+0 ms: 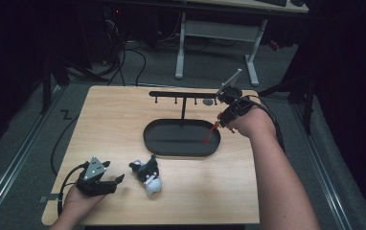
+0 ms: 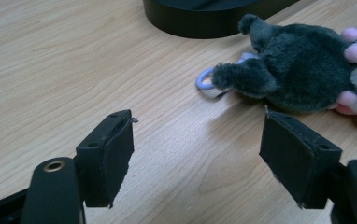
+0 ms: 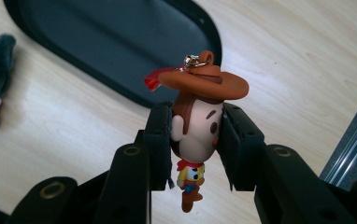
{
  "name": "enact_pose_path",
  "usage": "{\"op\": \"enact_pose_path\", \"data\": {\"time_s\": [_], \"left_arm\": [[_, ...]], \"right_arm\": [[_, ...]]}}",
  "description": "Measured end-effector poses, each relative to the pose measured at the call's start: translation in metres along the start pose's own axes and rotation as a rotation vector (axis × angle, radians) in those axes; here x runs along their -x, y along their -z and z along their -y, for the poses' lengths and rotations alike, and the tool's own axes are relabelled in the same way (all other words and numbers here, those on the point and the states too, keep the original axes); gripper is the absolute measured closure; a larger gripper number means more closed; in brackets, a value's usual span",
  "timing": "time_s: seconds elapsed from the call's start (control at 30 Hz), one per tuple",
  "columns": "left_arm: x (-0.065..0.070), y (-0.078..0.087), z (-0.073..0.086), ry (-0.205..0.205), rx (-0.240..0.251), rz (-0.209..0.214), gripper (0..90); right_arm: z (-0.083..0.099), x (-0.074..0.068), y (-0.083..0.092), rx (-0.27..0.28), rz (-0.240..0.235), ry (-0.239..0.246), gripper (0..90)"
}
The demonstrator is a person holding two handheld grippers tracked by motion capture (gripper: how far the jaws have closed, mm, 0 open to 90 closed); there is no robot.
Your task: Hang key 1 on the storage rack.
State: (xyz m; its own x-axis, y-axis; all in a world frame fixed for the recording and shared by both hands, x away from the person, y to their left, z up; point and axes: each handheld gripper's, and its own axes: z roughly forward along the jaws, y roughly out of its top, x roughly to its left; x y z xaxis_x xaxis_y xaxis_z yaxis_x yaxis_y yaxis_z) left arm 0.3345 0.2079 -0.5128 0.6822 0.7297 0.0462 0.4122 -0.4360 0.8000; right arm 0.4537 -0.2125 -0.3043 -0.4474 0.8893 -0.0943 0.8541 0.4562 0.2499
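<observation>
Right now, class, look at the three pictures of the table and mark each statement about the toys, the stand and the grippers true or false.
1. The right gripper has its jaws clamped on the head of the cowboy figure. True.
2. The left gripper is squeezing the plush toy. False: its jaws stand open on bare tabletop, with the plush beyond them.
3. A red strap hangs from the figure's hat. True.
4. The plush toy lies inside the black oval tray. False: it lies on the table, in front of the tray.
5. Both toys hang from the stand's hooks. False: none of the hooks visibly carries a toy.
</observation>
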Motion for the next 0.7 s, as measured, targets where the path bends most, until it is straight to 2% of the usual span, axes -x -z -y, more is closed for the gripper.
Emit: {"op": "enact_pose_path", "data": {"time_s": [0.1,0.17,0.23,0.5,0.63,0.7], "left_arm": [[0.001,0.000,0.000,-0.003,-0.008,0.007,26.3],[0.001,0.001,0.000,-0.002,0.006,0.008,26.6],[0.000,0.001,-0.001,-0.007,0.009,0.009,26.7],[-0.001,0.001,0.000,0.009,0.008,0.014,27.1],[0.000,0.001,-0.002,-0.007,0.008,0.011,27.2],[-0.001,0.000,-0.003,-0.001,0.012,0.012,27.2]], "right_arm": [[-0.005,0.005,-0.002,0.007,0.004,-0.015,66.5],[-0.008,0.007,-0.005,0.011,0.011,-0.030,66.5],[-0.010,0.008,-0.006,0.008,0.009,-0.026,66.5],[-0.029,0.012,-0.002,0.042,0.047,-0.056,66.5],[-0.040,0.013,-0.002,0.036,0.065,-0.059,66.4],[-0.045,0.015,-0.003,0.046,0.060,-0.082,66.5]]}}
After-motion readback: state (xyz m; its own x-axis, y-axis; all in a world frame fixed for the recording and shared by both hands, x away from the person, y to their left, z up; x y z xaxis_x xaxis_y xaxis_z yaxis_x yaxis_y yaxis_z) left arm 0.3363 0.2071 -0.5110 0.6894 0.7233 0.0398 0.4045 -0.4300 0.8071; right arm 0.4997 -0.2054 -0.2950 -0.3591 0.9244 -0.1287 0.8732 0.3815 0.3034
